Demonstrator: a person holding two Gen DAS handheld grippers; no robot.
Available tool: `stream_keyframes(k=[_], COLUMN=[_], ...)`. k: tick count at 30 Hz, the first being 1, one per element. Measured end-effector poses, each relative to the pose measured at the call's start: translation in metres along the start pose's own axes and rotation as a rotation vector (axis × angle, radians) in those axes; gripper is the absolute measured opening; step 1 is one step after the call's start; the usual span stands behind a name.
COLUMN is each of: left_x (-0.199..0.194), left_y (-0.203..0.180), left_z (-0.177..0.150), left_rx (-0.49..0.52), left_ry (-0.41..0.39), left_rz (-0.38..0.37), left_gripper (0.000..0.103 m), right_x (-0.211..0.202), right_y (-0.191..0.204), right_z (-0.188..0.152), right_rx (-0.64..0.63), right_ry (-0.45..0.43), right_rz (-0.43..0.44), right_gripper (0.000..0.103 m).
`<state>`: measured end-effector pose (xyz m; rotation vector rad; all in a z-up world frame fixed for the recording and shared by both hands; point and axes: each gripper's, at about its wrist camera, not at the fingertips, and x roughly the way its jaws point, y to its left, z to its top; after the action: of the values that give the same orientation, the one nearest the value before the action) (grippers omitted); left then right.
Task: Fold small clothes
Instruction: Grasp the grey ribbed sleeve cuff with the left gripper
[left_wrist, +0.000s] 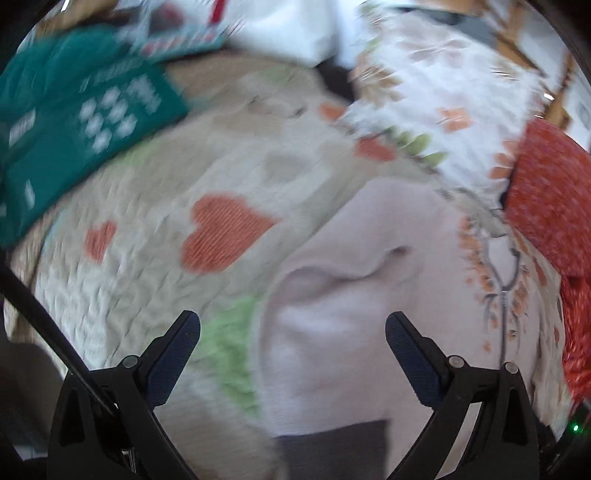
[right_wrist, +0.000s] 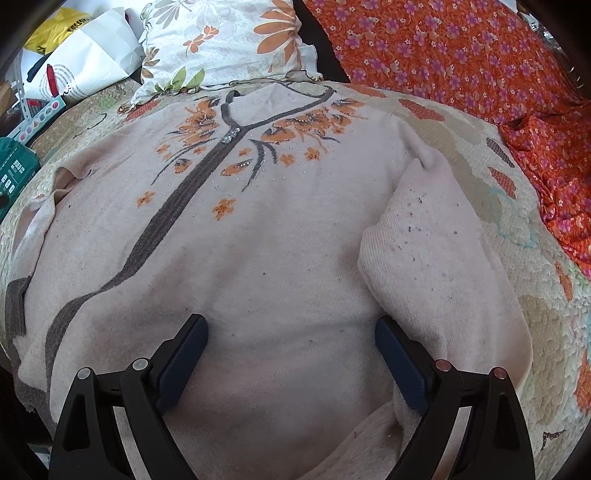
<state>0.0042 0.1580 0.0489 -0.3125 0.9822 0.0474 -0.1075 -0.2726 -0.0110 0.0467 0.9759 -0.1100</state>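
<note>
Spread flat on the bed (right_wrist: 480, 155) under my right tool (right_wrist: 291, 360), the sweater (right_wrist: 258, 221) runs lengthwise straight ahead, its sleeve (right_wrist: 436, 251) folded just right of the wide-apart, empty jaws. Left tool (left_wrist: 293, 354), equally apart, hovers at its left edge.

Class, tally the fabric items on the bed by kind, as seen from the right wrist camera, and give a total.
Cream sweater: 1
Floral pillow: 1
Orange flowered cloth: 1
Quilted bedspread: 1
Total: 4
</note>
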Motion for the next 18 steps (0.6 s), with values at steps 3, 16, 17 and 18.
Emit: stream_keyframes(k=[3,16,17,18], left_x=[0.021,-0.01,-0.016,-0.029], left_y=[0.016,-0.001,0.002,0.003], left_z=[-0.012,0.027,0.038,0.054], left_rx=[-0.042,0.113,0.126,0.148], left_ry=[0.106,-0.054,-0.091,-0.157], left_rz=[-0.022,0.122,0.158,0.226], left_gripper=[0.1,0.003,0.003,0.003], right_x=[0.0,0.001,0.001,0.001], right_y=[0.001,0.003,0.003,0.002], right_z=[0.0,-0.001,-0.001,-0.001], right_rx=[-0.002,-0.008,-0.008,-0.007], right_ry=[0.003,0.001,0.001,0.001], right_rz=[-0.001,-0.009,-0.009,-0.009], right_gripper=[0.094,0.095,0.095,0.095])
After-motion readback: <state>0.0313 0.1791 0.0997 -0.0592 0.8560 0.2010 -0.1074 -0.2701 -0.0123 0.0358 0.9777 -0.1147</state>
